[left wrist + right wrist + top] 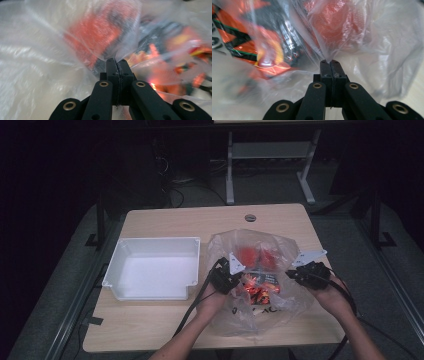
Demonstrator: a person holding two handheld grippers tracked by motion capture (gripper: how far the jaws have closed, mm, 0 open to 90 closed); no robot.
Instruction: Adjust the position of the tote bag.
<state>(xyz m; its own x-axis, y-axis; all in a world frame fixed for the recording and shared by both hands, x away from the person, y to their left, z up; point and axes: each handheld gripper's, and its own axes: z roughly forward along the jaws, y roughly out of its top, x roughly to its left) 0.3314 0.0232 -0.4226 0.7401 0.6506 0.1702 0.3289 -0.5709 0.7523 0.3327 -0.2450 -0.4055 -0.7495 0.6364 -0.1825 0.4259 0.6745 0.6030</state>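
Observation:
A clear plastic bag (pixel 255 270) lies on the wooden table (pixel 200 220), right of centre, with red and orange snack packets (pixel 257 257) inside. My left gripper (pixel 234 281) is at the bag's left side and my right gripper (pixel 291 273) at its right side. In the left gripper view the jaws of my left gripper (pixel 116 60) are shut with a fold of bag film (pixel 117 51) pinched between them. In the right gripper view my right gripper (pixel 330 61) is likewise shut on a pulled-up fold of the film (pixel 324 50). Orange packets (pixel 257 50) show through the plastic.
An empty white bin (pixel 152 267) stands left of the bag, close to my left hand. A round cable hole (pixel 250 217) sits near the table's far edge. The white legs of a stand (pixel 230 170) rise on the floor behind the table.

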